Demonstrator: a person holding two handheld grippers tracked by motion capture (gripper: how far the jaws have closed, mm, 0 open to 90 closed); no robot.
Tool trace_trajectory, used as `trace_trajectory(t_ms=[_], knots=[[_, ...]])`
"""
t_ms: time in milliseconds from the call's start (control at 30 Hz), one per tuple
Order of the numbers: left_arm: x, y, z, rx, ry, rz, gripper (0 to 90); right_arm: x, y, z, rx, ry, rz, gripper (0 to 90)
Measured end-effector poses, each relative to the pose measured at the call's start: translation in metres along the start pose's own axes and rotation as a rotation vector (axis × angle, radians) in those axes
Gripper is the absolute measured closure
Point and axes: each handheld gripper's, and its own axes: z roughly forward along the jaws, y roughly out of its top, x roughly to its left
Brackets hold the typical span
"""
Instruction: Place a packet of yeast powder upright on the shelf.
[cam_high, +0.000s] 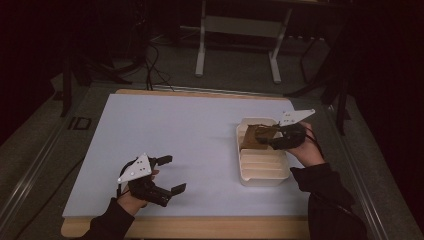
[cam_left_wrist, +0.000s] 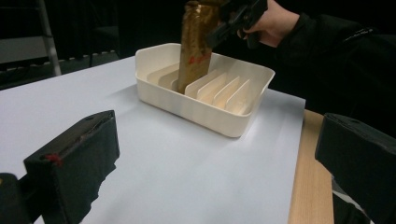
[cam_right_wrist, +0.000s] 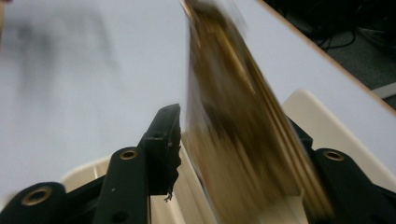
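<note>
Standing in a slot near the far end of the white slotted tray, the brown packet leaned with its top between the right gripper's jaws. In the right gripper view the packet was blurred; the near jaw stood apart from it with a gap showing, so the jaws looked part open and loose around it, not pressing. Contact on the far jaw couldn't be told. Risks: with no grip the packet could tip against a divider or flop out of the tray; a jaw pulling away could snag its top edge and drag it out of the slot; a nudge could shove the light tray along the white table. Left gripper rested well apart near the front edge, jaws wide, nothing in them.
</note>
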Motion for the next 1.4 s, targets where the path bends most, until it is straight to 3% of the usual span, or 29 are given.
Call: trace_trajectory(t_ms=[367, 667, 1000, 1400], knots=[[-0.003, 0.000, 0.000, 0.006, -0.010, 0.019, 0.1, 0.011, 0.040, -0.027, -0.118, -0.015, 0.021, 46.7], [-0.004, -0.002, -0.003, 0.018, -0.007, 0.014, 0.1, 0.035, 0.066, -0.029, -0.146, -0.047, 0.050, 23.4], [-0.007, -0.003, -0.003, 0.022, -0.011, 0.023, 0.1, 0.065, 0.077, -0.021, -0.180, 0.032, 0.061, 13.9], [-0.007, -0.004, -0.005, 0.017, -0.008, 0.024, 0.1, 0.105, 0.071, 0.005, -0.183, 0.122, 0.009, 13.4]])
